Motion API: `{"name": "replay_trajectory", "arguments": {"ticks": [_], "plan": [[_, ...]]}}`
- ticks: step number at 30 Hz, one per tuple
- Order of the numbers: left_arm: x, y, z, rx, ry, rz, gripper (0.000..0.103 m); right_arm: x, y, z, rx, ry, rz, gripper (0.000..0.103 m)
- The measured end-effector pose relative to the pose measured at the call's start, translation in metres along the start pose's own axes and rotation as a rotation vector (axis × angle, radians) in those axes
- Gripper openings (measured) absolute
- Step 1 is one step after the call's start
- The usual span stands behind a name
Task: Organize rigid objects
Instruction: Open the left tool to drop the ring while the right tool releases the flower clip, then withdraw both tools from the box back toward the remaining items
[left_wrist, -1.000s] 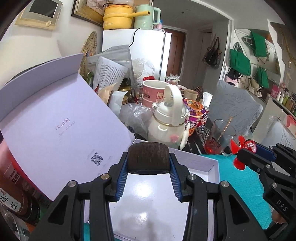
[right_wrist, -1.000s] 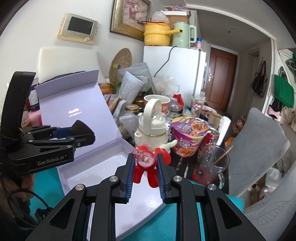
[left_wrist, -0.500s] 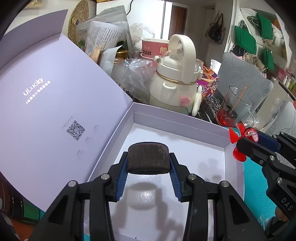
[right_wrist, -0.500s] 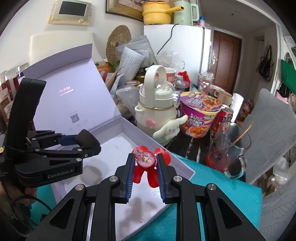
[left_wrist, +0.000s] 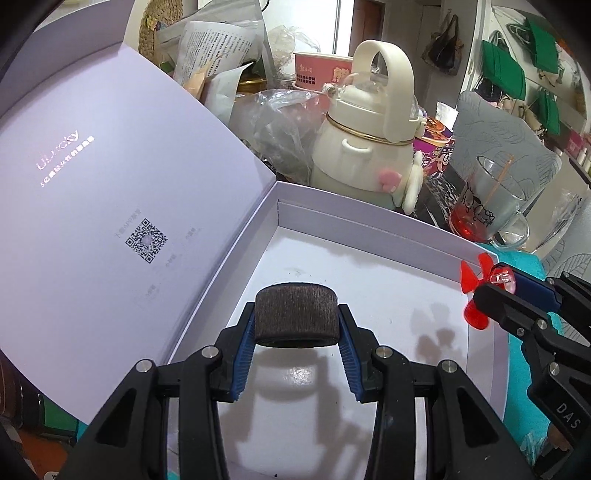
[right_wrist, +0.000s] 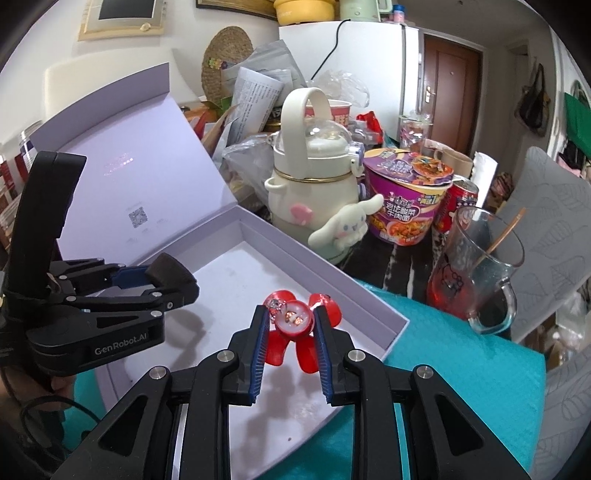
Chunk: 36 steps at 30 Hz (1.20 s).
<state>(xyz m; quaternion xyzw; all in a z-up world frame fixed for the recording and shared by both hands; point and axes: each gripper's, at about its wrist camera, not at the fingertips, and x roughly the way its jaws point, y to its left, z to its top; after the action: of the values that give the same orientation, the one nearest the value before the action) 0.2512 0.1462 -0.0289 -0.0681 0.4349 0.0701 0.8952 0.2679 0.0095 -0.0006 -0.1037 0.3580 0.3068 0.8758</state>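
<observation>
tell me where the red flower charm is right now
The red flower charm is pinched in the right claw, held over the open white box; in the left wrist view it sits at the right edge.

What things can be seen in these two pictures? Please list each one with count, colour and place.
box: 1, pale lilac, open on teal cloth
dark puck: 1, brown-black, held over box
red flower charm: 1, red, held over box
kettle bottle: 1, cream, behind box
noodle cup: 1, purple, right of bottle
glass mug: 1, clear, right of box
can: 1, red, behind mug
left gripper: 1, black, shut on puck
right gripper: 1, black, shut on charm
</observation>
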Motion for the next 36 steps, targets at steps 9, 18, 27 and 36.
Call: {"name": "replay_trajectory", "arguments": {"ticks": [9,18,27,36], "plan": [[-0.005,-0.001,0.003,-0.018,-0.003,0.019,0.068,-0.005,0.001,0.001,-0.008,-0.008,-0.019,0.034],[-0.023,-0.005,0.007,0.0,-0.03,0.012,0.068,-0.018,0.0,0.005,-0.001,-0.042,-0.026,0.034],[-0.04,-0.006,0.007,-0.004,-0.059,0.032,0.068,-0.031,0.002,0.007,-0.007,-0.069,-0.034,0.034],[-0.071,-0.01,0.004,-0.013,-0.102,0.044,0.068,-0.056,0.01,0.011,-0.018,-0.109,-0.047,0.034]]}}
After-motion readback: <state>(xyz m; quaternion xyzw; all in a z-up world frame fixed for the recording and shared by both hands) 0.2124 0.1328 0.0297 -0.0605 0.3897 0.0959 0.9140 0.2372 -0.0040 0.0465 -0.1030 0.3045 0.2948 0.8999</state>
